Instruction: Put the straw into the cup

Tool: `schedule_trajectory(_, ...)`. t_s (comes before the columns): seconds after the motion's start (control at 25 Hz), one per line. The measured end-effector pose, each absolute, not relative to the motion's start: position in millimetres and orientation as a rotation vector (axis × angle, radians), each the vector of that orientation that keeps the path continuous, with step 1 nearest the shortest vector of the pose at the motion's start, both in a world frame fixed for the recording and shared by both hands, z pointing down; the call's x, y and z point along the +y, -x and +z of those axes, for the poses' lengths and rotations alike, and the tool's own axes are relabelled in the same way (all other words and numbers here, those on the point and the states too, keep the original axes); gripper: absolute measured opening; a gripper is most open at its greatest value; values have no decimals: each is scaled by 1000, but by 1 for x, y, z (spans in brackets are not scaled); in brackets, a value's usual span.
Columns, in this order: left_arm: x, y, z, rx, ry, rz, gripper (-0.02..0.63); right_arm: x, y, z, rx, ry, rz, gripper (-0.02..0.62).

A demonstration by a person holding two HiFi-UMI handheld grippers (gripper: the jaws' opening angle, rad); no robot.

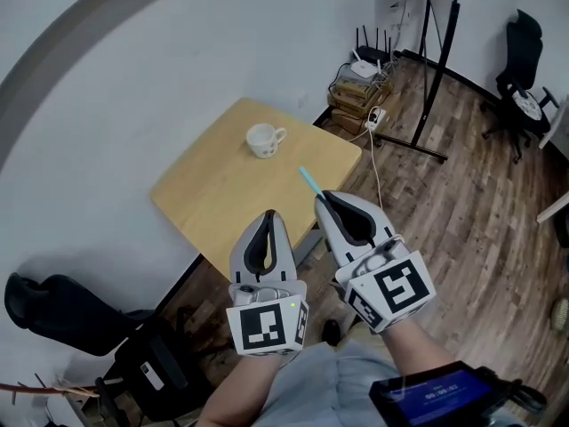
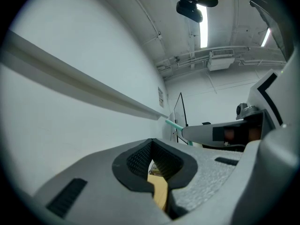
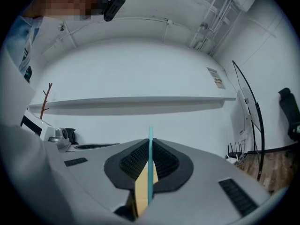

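Your left hand-held gripper (image 1: 268,216) and right hand-held gripper (image 1: 325,201) are the nearest things. They hang side by side over the edge of the desk (image 1: 213,194) that is farthest from the cup (image 1: 264,140).

The right one has its jaws pressed together on the straw (image 1: 309,180). The thin teal straw stands out beyond the tips and points toward the cup, but its end is well apart from it. The left one has its jaws closed with nothing between them; only the wood of the desk shows through the small hollow.

The cup stands upright and looks empty. So I judge that the straw is taken and the carrying is in hand; you have not yet brought the straw to the cup and lowered it inside.

Both your wrists are low in front of your body, jaws aimed toward the cup. The right one reaches a little nearer to the cup.
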State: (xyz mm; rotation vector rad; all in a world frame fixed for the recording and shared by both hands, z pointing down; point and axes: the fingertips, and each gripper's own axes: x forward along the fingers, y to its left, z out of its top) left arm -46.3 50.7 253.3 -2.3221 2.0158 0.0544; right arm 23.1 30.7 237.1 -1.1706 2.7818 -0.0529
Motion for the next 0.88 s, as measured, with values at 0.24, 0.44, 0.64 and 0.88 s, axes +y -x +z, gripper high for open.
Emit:
schedule_trajectory(0.24, 22, 46, 249, 2014, 2307, 66, -2, 2, -23, 230, 2779, 1163, -26, 18)
schedule_trajectory(0.44, -12, 43, 265, 2054, 2315, 23, -2, -35, -29, 243, 2787, 1170, -68, 18)
schedule_trajectory(0.64, -61, 39, 288, 2118, 2309, -35, -2, -87, -33, 268, 2822, 1142, -143, 18)
schedule_trajectory(0.88, -127, 27, 311, 2214, 2275, -123, -2, -155, -43, 290, 2867, 1055, -246, 18)
